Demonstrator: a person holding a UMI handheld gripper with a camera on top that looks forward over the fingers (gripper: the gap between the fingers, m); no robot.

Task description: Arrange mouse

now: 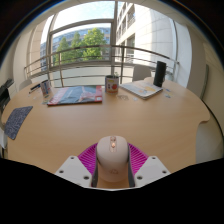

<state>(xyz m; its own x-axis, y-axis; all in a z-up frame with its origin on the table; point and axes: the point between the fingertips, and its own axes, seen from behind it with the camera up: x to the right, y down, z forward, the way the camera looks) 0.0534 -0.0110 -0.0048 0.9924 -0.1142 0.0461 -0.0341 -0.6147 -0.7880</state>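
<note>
The tongs pinch the white mouse between their pink pads above the table.

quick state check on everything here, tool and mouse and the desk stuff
tool: shut on the mouse, a pad at each side
mouse: held between the fingers, over the table
book: closed, lying flat
mug: upright
white notebook: lying flat
dark speaker: upright
</note>
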